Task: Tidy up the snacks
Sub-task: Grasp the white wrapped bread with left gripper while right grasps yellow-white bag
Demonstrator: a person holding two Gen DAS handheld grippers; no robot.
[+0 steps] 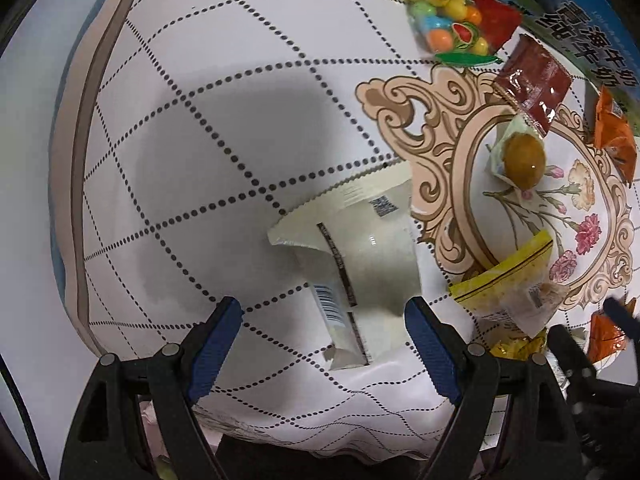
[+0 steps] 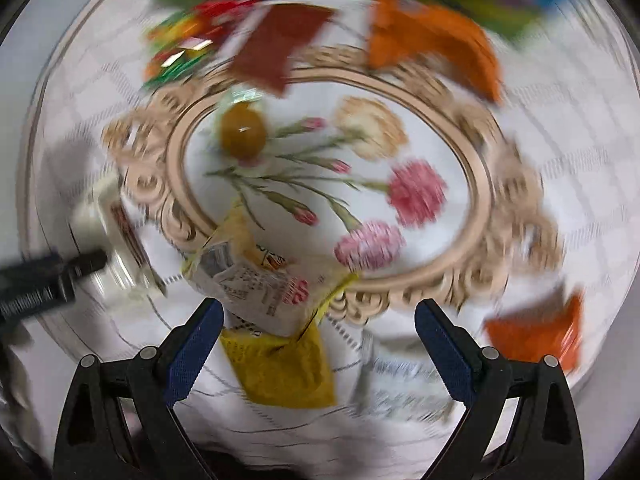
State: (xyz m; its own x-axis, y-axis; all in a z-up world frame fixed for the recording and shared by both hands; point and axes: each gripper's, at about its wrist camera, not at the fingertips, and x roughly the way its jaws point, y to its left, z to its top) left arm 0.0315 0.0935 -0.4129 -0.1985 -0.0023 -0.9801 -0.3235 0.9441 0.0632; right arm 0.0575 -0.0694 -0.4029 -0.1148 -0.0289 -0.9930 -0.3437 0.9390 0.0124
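- Your left gripper points down at the table with its jaws spread wide and nothing clamped; the white packet lies flat on the cloth between the blue pads, which do not press on it.
- Your right gripper is also released, jaws wide; the yellow packet lies beneath the gap, nearer the left pad, ungripped. Blur keeps you from telling whether that pad touches it.
- The whole right wrist view is smeared by motion, so print on the wrappers there cannot be read.
- In the left wrist view the lower edge of the white packet is cut off by the fold of the tablecloth, and your right gripper's black frame covers part of the snacks at the lower right.
- Counted in the left wrist view: one white packet, one bag of coloured sweet balls, one dark red sachet, one clear-wrapped brown egg-shaped snack, one yellow packet, two orange packets, the second partly hidden at the lower right.
- The egg-shaped snack lies inside the oval flower medallion printed on the cloth; the red sachet touches it at the medallion's rim.
- A carton with green and blue print is cut off at the top right, behind the sweets; its full shape cannot be made out.
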